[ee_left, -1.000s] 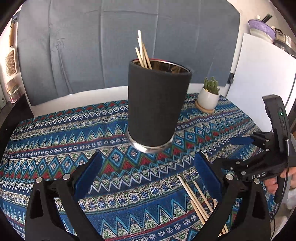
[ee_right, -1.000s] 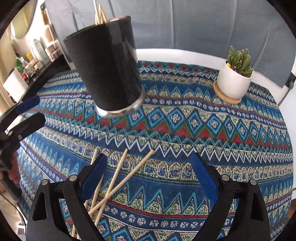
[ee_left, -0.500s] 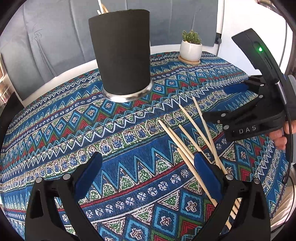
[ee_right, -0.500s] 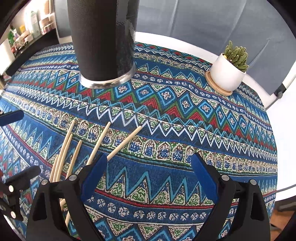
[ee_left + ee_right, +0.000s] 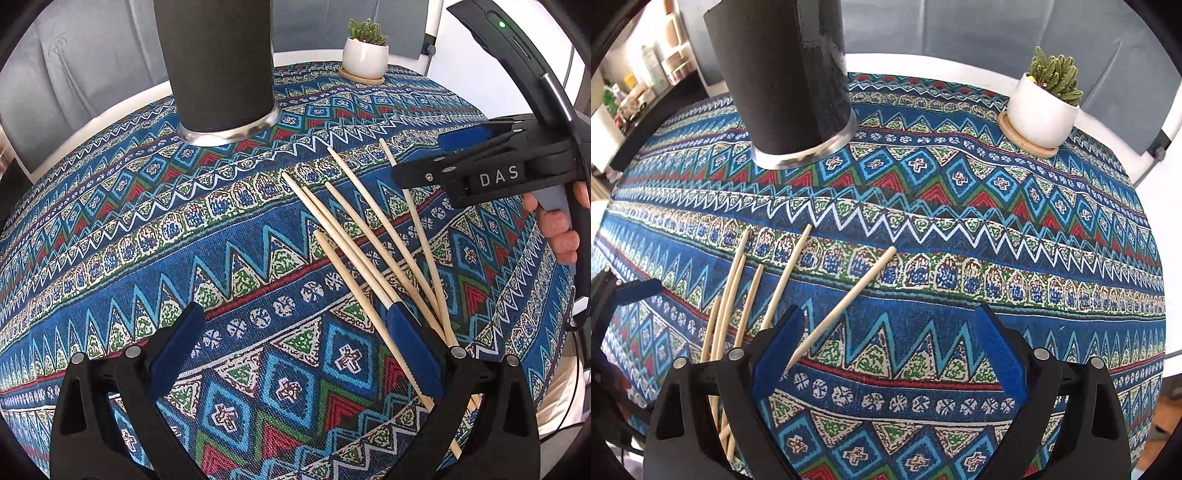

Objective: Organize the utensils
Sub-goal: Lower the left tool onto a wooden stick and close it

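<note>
Chopsticks (image 5: 373, 236) lie loose in a fan on the patterned tablecloth (image 5: 184, 236), on the near side of the tall black holder (image 5: 216, 62), well apart from its steel base. Their thin tips point toward the holder; their thick ends bunch together away from it. In the left wrist view, the left gripper (image 5: 295, 347) is spread wide and holds nothing, with its right blue pad (image 5: 413, 354) over the bunched ends; whether it touches them I cannot tell. In the right wrist view the right gripper (image 5: 890, 350) is also wide apart and empty, and the chopstick lying farthest from the rest (image 5: 842, 306) runs under its left pad (image 5: 775, 354).

A second ago the holder filled the middle of the left view with sticks rising from its rim, and only a few stick ends showed low at the right. Now the holder sits high in both views with its rim cut off, and the whole fan of chopsticks shows just ahead of both grippers.

A small potted succulent (image 5: 1045, 99) on a wooden coaster stands well to the right of the holder, near the far cloth edge. Between holder and chopsticks the cloth is bare. The cloth's near edge drops off close behind the bunched ends.
</note>
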A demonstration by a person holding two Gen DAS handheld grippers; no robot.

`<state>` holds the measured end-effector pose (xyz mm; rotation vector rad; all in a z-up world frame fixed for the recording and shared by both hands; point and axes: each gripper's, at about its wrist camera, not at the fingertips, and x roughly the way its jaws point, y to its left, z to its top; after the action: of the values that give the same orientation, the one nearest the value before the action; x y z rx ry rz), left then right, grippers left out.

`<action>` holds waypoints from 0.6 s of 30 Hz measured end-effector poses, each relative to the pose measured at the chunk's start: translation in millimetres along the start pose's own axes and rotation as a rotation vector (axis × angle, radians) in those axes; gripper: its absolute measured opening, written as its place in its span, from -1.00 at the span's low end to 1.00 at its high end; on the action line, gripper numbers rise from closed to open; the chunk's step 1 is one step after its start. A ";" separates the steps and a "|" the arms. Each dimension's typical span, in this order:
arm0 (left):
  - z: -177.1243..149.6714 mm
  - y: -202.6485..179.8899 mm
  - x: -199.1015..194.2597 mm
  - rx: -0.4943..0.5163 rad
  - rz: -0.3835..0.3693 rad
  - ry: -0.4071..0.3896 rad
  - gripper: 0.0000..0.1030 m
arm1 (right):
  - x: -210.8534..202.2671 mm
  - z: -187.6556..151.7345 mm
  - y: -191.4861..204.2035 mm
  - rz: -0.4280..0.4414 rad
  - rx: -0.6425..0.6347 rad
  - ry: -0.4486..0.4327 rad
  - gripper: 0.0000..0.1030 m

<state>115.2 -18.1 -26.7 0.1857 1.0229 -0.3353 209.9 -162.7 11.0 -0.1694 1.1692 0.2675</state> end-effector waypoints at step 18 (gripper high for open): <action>-18.8 0.3 -12.1 0.079 -0.031 -0.062 0.80 | 0.1 -30.9 4.3 0.016 0.031 -0.016 0.87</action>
<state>94.4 -9.8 -26.0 0.2295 0.9525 -0.4073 181.3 -167.0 -0.9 -0.1301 1.1584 0.2642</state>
